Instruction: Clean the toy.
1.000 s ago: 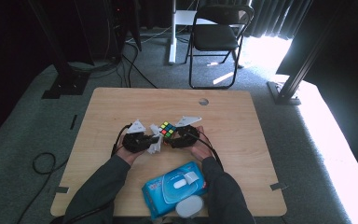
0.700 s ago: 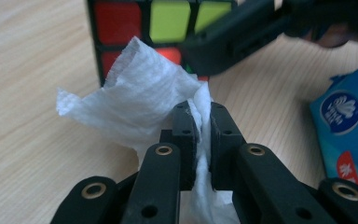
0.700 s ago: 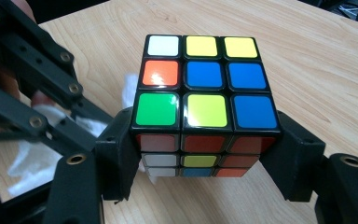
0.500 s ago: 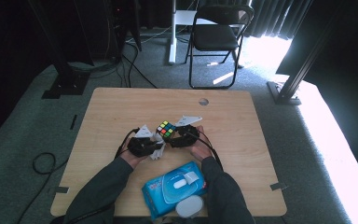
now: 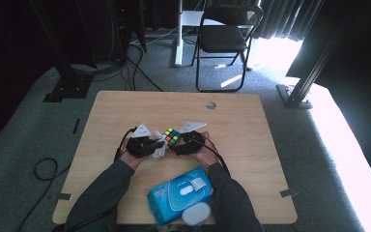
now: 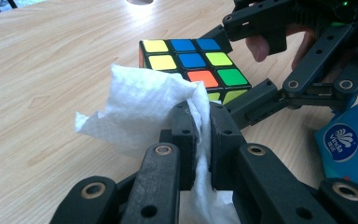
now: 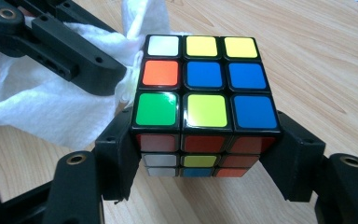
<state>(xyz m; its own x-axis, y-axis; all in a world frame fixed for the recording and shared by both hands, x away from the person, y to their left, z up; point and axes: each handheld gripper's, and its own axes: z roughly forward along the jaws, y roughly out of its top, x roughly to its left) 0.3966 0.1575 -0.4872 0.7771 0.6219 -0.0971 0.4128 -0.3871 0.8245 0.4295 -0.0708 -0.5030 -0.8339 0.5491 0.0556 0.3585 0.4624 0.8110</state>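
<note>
Right hand-held gripper (image 7: 205, 154) | clamps cube (image 7: 204, 100) | level, squarely upright

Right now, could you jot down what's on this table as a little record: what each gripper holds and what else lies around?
left gripper: shut on a white tissue
right gripper: shut on a Rubik's cube
tissue and cube: tissue bunched against one side of the cube
cube top face: white, yellow, orange, blue and green stickers
near table edge: blue tissue pack
surface: wooden table
</note>
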